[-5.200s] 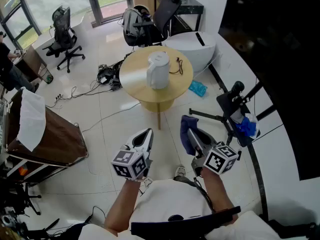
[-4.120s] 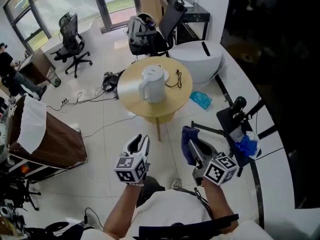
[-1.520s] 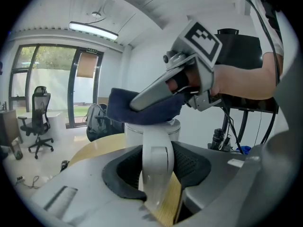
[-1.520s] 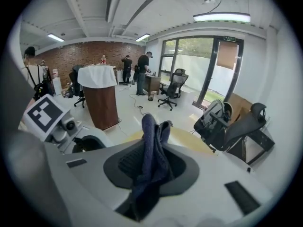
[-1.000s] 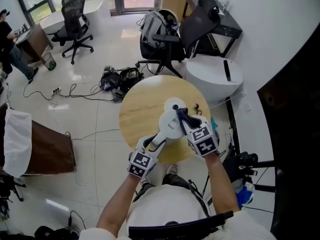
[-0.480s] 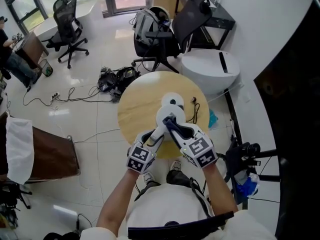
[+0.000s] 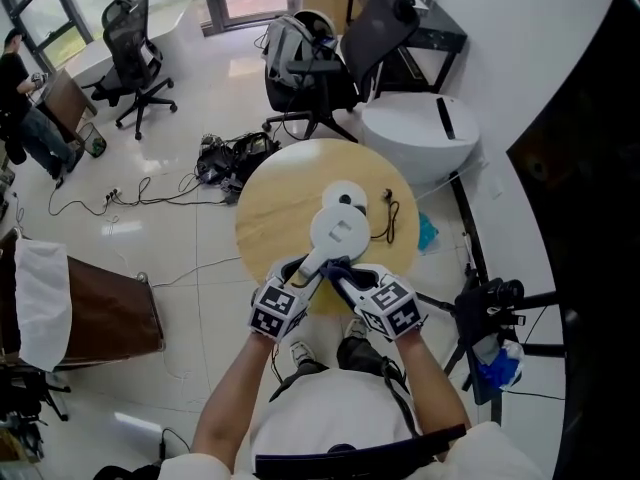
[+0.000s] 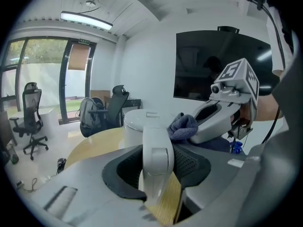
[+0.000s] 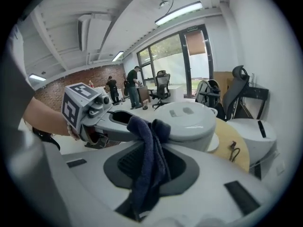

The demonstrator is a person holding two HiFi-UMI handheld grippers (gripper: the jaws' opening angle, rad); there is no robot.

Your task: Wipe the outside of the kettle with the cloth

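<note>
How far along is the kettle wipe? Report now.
Done: the left hand-held gripper clamps the handle of the kettle; the right hand-held gripper grips the cloth. In hand: the cloth sits at the kettle's side, beside the handle. Left: wiping round the rest of the body.

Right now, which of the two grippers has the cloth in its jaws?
The right gripper: the dark blue cloth hangs pinched in its jaws. The left gripper grips the white kettle handle instead.
</note>
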